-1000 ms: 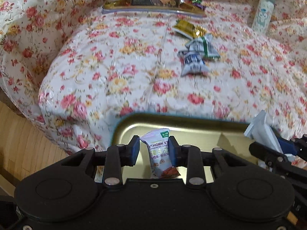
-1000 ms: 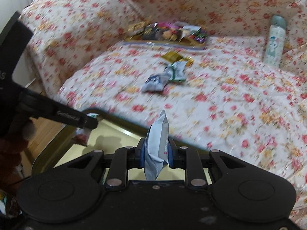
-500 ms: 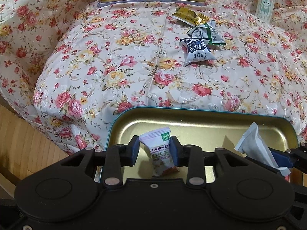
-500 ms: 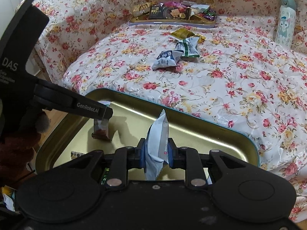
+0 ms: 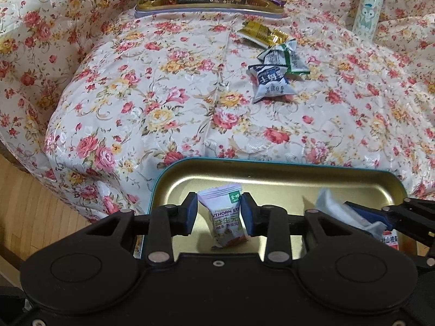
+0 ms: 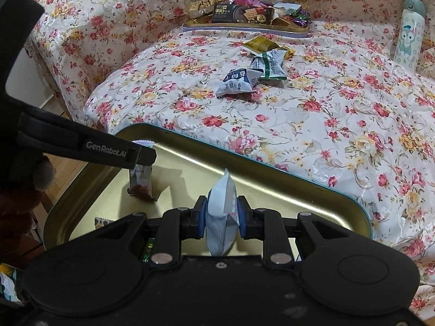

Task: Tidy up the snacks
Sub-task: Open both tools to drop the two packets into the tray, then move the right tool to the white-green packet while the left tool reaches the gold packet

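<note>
Gold tin tray (image 6: pixel 272 182) under both my tools, each with a packet over it.

My left tool (image 5: pixel 217 214) has its pads spread around the white hawthorn packet (image 5: pixel 225 217), which looks to stand on the tray floor; I judge it let go, and it may topple as I back out if a pad brushes it. My right tool (image 6: pixel 220 217) is clenched on a pale blue packet (image 6: pixel 220 217), pinched edge-on; it could cling to a pad or fall outside the rim if I release too high. I count two tools, two trays (the far tray (image 6: pixel 244 28) is heaped with snacks), three loose packets on the bedspread (image 6: pixel 339 114) (gold (image 6: pixel 261 44), green-striped (image 6: pixel 270 66), dark blue (image 6: pixel 236 81)) and one bottle (image 6: pixel 409 35).
</note>
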A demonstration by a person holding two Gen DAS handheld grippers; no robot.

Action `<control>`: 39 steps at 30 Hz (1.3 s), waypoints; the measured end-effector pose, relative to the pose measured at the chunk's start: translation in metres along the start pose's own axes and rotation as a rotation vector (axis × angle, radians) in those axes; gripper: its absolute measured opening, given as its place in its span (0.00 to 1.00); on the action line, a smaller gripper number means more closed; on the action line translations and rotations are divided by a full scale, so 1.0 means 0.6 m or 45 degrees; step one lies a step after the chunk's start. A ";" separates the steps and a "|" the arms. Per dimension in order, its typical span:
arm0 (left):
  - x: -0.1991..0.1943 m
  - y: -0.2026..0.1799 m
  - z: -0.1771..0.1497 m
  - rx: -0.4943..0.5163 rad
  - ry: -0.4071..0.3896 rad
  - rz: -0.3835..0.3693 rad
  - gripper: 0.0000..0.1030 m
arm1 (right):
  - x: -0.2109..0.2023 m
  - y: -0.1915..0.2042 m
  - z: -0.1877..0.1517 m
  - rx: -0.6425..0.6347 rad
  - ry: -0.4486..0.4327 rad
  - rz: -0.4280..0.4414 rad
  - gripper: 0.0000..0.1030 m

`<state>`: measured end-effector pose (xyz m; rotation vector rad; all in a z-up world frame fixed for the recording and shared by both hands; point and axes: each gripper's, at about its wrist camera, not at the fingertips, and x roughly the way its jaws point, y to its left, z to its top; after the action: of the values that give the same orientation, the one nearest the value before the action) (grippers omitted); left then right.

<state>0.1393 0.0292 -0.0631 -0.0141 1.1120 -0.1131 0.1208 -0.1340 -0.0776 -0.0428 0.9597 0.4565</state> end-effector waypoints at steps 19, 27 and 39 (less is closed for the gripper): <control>-0.026 -0.004 0.005 -0.009 -0.059 0.000 0.44 | -0.036 -0.006 0.009 0.014 -0.107 -0.031 0.25; -0.029 0.000 0.017 0.017 -0.106 0.054 0.44 | -0.042 -0.014 0.009 0.030 -0.120 -0.047 0.25; -0.039 0.007 0.101 0.054 -0.269 0.105 0.44 | -0.045 -0.058 0.068 0.073 -0.215 -0.128 0.25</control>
<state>0.1836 0.0327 -0.0157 0.0565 0.8974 -0.0601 0.1531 -0.1657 -0.0381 -0.0008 0.8001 0.3342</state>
